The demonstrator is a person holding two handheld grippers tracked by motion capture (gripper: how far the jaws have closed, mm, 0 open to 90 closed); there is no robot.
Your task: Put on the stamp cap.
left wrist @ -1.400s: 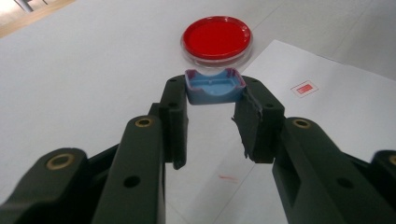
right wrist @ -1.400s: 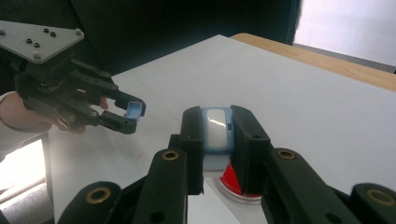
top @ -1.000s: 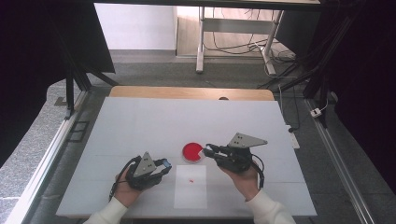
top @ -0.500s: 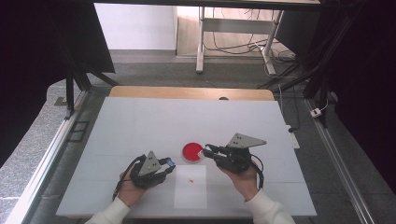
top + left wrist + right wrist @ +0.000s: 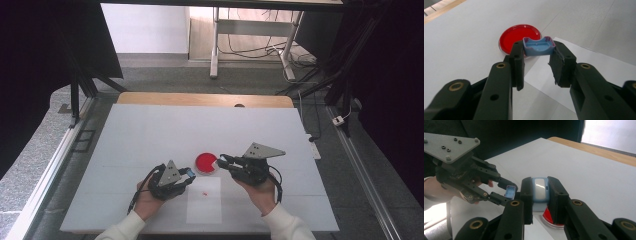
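My left gripper (image 5: 539, 50) is shut on a small blue tray-shaped piece (image 5: 538, 46), held just in front of a round red dish (image 5: 517, 37) that rests on the table. My right gripper (image 5: 540, 185) is shut on a light blue block with a glossy pale face (image 5: 540, 188), above the red dish (image 5: 550, 219). In the high view the left gripper (image 5: 190, 173) and the right gripper (image 5: 220, 161) face each other across the red dish (image 5: 205, 162), tips close but apart. In the right gripper view the left gripper (image 5: 508, 191) carries its blue piece (image 5: 510, 191).
A white sheet of paper (image 5: 205, 206) lies on the white table (image 5: 150, 130) near the front edge, with a tiny red speck (image 5: 205, 193) on it. A wooden strip (image 5: 200, 99) runs along the table's far edge. Dark curtains and table legs stand beyond it.
My left gripper has shifted a little to the right, closer to the red dish. The right gripper has kept still.
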